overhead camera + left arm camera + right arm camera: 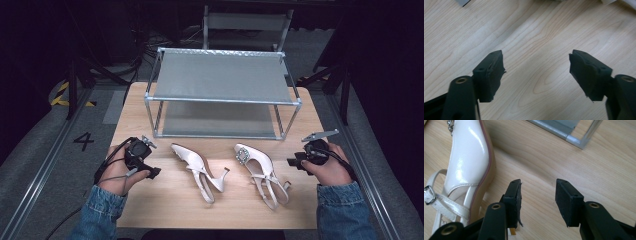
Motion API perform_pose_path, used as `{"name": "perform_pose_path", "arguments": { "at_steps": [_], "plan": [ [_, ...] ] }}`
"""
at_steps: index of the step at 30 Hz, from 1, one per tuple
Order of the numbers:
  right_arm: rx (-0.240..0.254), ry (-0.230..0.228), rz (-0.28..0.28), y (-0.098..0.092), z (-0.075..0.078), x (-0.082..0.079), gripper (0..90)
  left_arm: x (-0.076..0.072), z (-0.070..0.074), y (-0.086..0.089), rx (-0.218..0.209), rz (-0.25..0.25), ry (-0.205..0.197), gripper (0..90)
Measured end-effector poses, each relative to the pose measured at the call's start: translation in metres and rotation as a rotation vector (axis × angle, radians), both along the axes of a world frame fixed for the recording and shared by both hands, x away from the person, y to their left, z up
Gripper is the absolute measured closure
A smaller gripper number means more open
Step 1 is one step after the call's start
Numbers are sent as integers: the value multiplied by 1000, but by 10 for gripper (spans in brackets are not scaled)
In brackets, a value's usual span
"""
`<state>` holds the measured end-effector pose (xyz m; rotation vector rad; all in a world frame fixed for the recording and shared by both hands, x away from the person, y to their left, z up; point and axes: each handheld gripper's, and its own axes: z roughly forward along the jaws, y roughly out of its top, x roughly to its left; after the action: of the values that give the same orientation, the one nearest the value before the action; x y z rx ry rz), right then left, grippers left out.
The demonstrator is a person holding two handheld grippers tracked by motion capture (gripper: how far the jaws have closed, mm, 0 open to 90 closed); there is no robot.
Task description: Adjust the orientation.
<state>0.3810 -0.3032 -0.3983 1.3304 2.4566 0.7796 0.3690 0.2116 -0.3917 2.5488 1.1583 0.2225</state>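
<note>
Two cream slingback heels lie on the wooden table (165,200). The left shoe (197,170) rests on its side; the right shoe (257,167) stands with a jewelled buckle on its toe. My left gripper (152,172) is held left of the left shoe, a short way off it, jaws open over bare wood (536,65). My right gripper (291,162) sits just right of the right shoe, open, nothing between its jaws. In the right gripper view that gripper (537,192) hovers beside the glossy shoe (467,167), whose strap and buckle lie at the left.
A two-tier metal shoe rack (222,92) with grey shelves stands at the back of the table; its corner post (584,140) shows near my right gripper. Dark floor and rails flank the table.
</note>
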Motion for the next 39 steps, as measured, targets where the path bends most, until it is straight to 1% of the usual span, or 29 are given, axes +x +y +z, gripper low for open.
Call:
{"name": "perform_pose_path", "arguments": {
  "at_steps": [2, 3, 4, 5, 8, 10, 12, 13, 16, 17, 19, 21, 22, 24, 25, 27, 30, 33, 34, 35, 37, 38, 39],
  "plan": [
    [3, 9, -1, 0, -1, -3, 568, 1, 2, -4, 19, -12, -3, 310],
    [9, 8, -2, 0, -2, -4, 566, 1, 3, -6, 25, -11, -7, 313],
    [14, 7, -3, -1, -2, -4, 562, 2, 4, -7, 32, -23, -16, 318],
    [18, 8, -10, -2, -3, -5, 558, 2, 6, -9, 28, -27, -23, 322],
    [18, -11, -23, -5, -4, -6, 548, 3, 9, -14, 18, -44, -26, 337],
    [17, -6, -35, -7, -6, -9, 545, 3, 10, -17, 4, -62, -29, 345],
    [11, -6, -36, -8, -8, -10, 540, 3, 11, -23, -5, -91, -34, 358],
    [13, -9, -40, -8, -9, -11, 534, 3, 11, -26, -18, -103, -31, 366],
    [13, -4, -44, -8, -11, -14, 527, 3, 12, -34, -28, -133, -31, 379],
    [11, -4, -44, -9, -11, -14, 525, 4, 11, -37, -39, -150, -25, 384],
    [12, 3, -45, -9, -14, -15, 522, 3, 10, -43, -53, -169, -26, 393],
    [10, 7, -47, -10, -16, -15, 521, 4, 6, -49, -73, -215, -12, 393],
    [10, 7, -47, -10, -16, -15, 521, 4, 6, -49, -73, -215, -12, 403],
    [7, 11, -50, -10, -19, -16, 518, 6, -3, -53, -87, -237, 19, 447],
    [6, 9, -47, -10, -20, -16, 517, 7, -6, -54, -86, -248, 24, 456],
    [8, 23, -48, -11, -22, -16, 516, 9, -9, -58, -79, -264, 30, 468],
    [4, 22, -45, -12, -24, -17, 512, 12, -15, -64, -70, -281, 43, 517],
    [2, 21, -48, -12, -24, -19, 511, 15, -24, -70, -82, -292, 64, 562],
    [2, 21, -48, -12, -24, -19, 511, 15, -24, -70, -82, -292, 64, 560],
    [1, 20, -44, -13, -25, -21, 510, 16, -30, -74, -81, -305, 70, 555],
    [-1, 22, -44, -13, -25, -21, 509, 17, -32, -76, -85, -309, 68, 560],
    [-18, 17, -39, -14, -26, -23, 508, 19, -36, -80, -92, -319, 64, 578],
    [-15, 17, -41, -14, -26, -23, 509, 20, -37, -82, -103, -331, 52, 597]
  ]
}}
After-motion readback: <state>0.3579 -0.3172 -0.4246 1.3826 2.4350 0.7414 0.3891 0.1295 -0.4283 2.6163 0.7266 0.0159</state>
